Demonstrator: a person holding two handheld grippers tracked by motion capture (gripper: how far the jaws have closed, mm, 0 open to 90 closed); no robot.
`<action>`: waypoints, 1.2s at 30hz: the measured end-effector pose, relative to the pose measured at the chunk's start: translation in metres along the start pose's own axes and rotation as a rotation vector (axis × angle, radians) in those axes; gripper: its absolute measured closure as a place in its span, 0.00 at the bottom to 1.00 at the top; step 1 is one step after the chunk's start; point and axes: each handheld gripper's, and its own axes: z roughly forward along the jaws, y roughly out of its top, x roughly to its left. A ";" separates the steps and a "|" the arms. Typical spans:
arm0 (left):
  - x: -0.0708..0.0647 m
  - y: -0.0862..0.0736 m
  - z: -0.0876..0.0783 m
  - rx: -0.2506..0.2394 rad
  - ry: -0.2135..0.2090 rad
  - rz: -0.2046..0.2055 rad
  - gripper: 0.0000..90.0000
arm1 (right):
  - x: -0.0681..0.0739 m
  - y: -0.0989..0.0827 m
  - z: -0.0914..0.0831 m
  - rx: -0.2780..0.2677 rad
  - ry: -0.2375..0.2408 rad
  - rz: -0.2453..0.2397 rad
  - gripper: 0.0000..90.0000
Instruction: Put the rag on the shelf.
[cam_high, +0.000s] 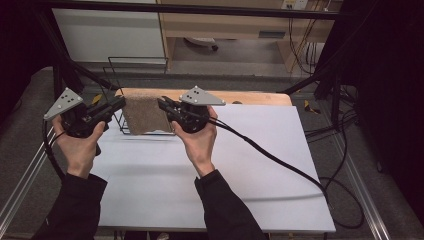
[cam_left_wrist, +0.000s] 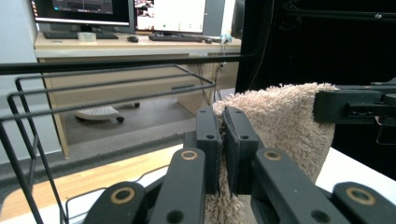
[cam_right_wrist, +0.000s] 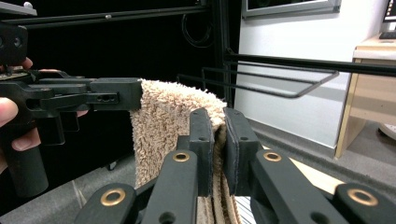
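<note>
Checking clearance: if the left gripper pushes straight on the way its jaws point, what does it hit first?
Probably the right gripper, clamped on the far corner of the same towel that the left gripper holds; depth is unclear.

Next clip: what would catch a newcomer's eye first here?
A tan towel hangs stretched between the left gripper and right gripper, each shut on a top corner, above the far edge of the white table. Just behind it stands a black wire rack.
</note>
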 end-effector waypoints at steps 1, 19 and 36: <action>0.001 0.002 0.000 -0.002 0.001 0.004 0.94 | 0.000 0.002 0.001 -0.003 0.000 -0.002 0.93; 0.016 0.030 0.002 -0.064 0.028 0.024 0.94 | -0.001 0.029 0.020 -0.044 -0.008 -0.022 0.93; 0.030 0.056 0.005 -0.107 0.048 0.032 0.94 | 0.000 0.056 0.034 -0.078 -0.012 -0.043 0.93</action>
